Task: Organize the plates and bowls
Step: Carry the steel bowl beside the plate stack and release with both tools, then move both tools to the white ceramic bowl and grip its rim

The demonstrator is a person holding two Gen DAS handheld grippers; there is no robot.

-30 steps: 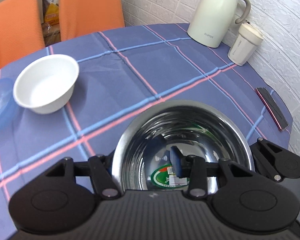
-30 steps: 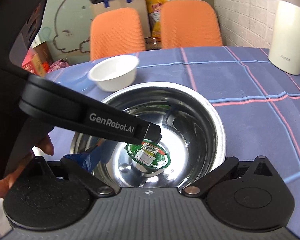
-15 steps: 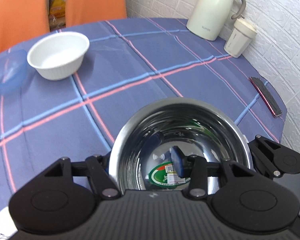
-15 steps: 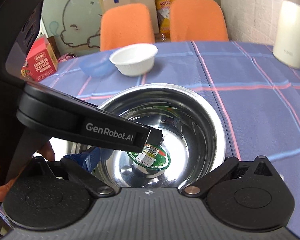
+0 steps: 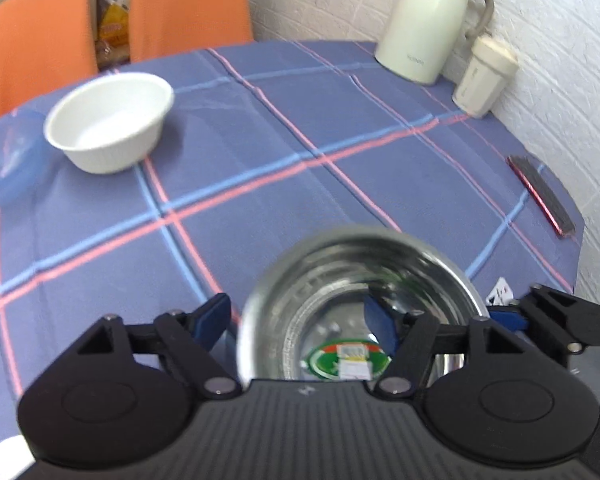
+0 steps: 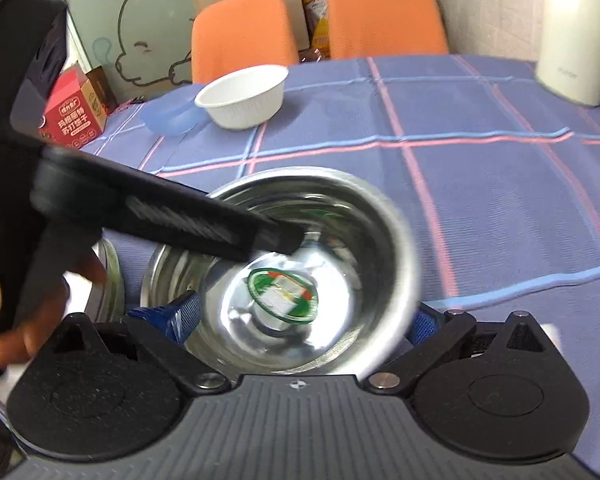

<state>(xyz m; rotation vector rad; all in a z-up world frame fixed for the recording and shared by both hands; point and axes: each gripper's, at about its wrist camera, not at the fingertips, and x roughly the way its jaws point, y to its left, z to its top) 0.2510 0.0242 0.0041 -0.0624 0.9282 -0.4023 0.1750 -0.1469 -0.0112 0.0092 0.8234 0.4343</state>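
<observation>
Left hand-held gripper [image 5: 296,322] open, apparently straddling steel bowl [image 5: 360,280] rim

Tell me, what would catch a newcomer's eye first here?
A shiny steel bowl with a green label inside sits nearest, a black handheld gripper reaching over its rim. Farther back on the blue checked tablecloth stands a white bowl, with a cream thermos jug by the wall.

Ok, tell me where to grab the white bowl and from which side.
Grip the white bowl by its rim, coming from above with one finger inside and one outside the wall. It sits upright and looks empty; its near edge is clear, while the blue bowl crowds its left.
</observation>
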